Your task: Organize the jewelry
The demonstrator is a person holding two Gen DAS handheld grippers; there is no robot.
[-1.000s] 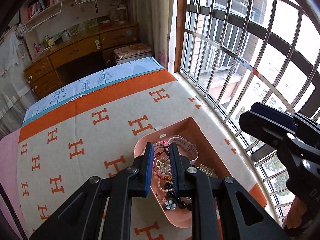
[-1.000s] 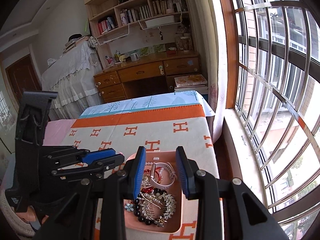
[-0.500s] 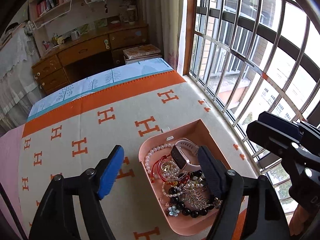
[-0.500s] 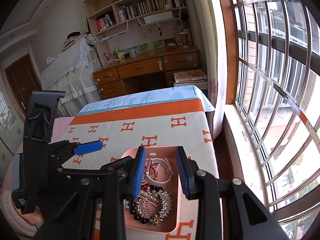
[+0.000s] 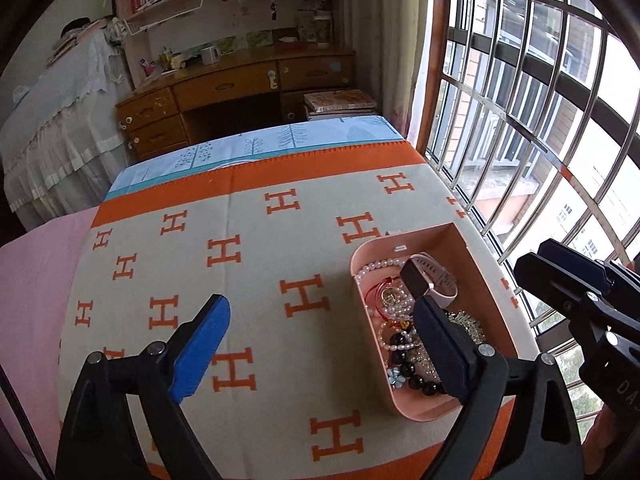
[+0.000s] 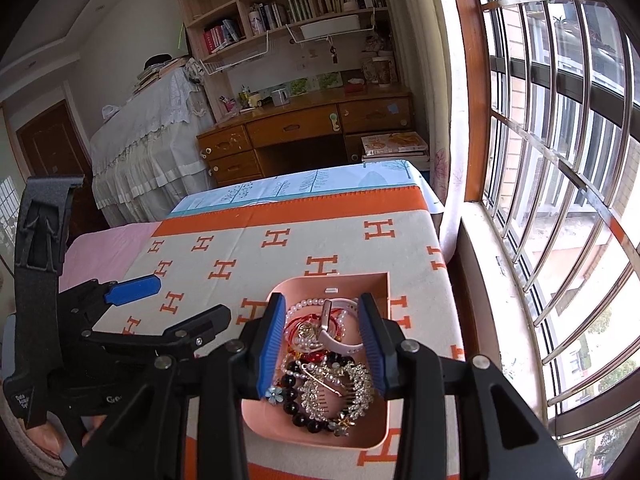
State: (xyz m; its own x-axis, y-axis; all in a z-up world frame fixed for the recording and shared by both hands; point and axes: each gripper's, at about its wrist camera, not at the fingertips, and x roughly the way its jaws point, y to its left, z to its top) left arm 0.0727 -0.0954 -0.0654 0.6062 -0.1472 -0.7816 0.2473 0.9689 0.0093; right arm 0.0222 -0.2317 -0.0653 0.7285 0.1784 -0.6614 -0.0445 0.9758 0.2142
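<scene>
Your left gripper (image 5: 320,336) stands with its jaws spread wide and nothing between the pads; they have just been opening. It hangs over the blanket (image 5: 248,240), its right finger overlapping the left rim of the pink tray (image 5: 460,236). Judged from this spread, the left side has released and is clear of the load.

Your right gripper (image 6: 322,340) is poised directly above the tray (image 6: 316,428). Its jaws are partly open and have just been widening; they straddle the pile but press on nothing.

Locate the task items: all jewelry lies heaped in the tray, which rests on the blanket toward 3 o'clock, beside the barred window (image 5: 540,120).

Contents, read from the right wrist view:
- Pink-strapped smartwatch (image 6: 332,320) at 12 o'clock, standing on edge across the pile.
- Pearl strand (image 6: 308,304) curving along the far-left wall, at 11 o'clock.
- Red cord bracelets (image 6: 298,322) tangled with a gold piece, just left of the watch.
- Rhinestone hair comb (image 6: 340,388) at 5 o'clock.
- Black bead bracelet (image 6: 296,380) at 7 o'clock, with a small blue flower charm (image 6: 275,394) beside it.

The watch sits uppermost and between your right pads, so it appears to be the likely next pick. Expect the cords and strands to drag neighbours along; lift slowly
</scene>
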